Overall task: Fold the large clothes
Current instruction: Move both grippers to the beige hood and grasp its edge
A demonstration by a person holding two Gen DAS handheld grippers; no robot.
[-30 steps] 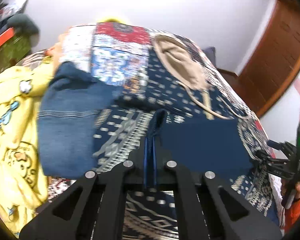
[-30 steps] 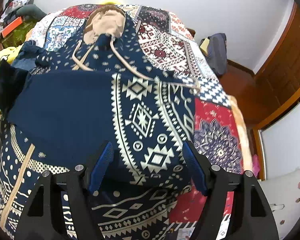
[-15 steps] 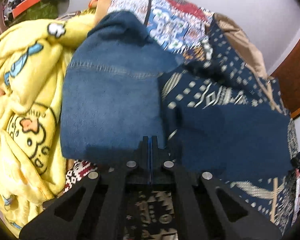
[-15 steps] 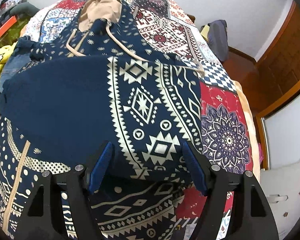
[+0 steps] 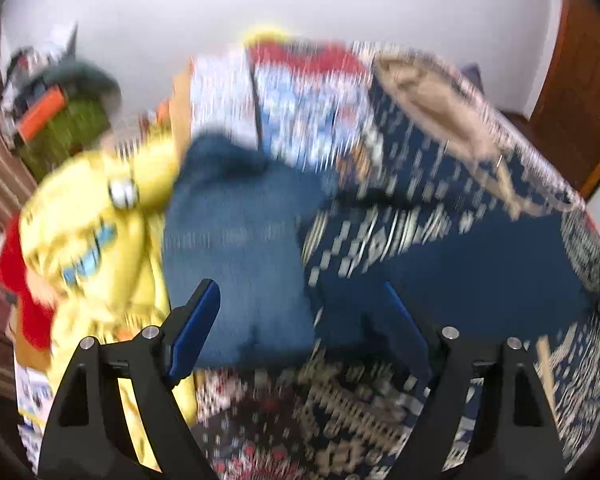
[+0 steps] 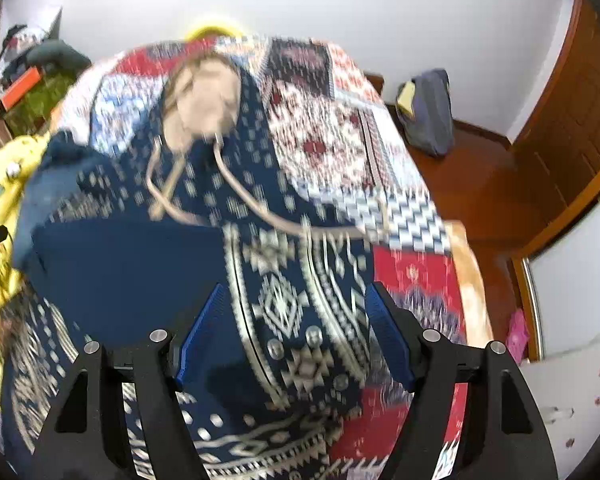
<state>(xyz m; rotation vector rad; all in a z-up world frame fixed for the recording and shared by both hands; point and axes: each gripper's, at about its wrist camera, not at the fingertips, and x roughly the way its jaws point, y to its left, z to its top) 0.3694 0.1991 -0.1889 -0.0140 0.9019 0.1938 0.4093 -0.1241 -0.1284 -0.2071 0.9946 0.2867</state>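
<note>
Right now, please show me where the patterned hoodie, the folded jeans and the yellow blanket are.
patterned hoodie [image 6: 284,304]: right wrist view, on its white diamond pattern.
folded jeans [image 5: 236,248]: left wrist view, on the middle of the denim.
yellow blanket [image 5: 88,216]: left wrist view, on its printed upper part.

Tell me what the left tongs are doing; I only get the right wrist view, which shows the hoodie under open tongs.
Observer: The left tongs are open, having just been opening. They grip nothing; the hoodie and the folded jeans simply lie below them.
Operator: Is there anything beyond the yellow blanket?
Observer: Yes, a red cloth lies at its far left edge.
</note>
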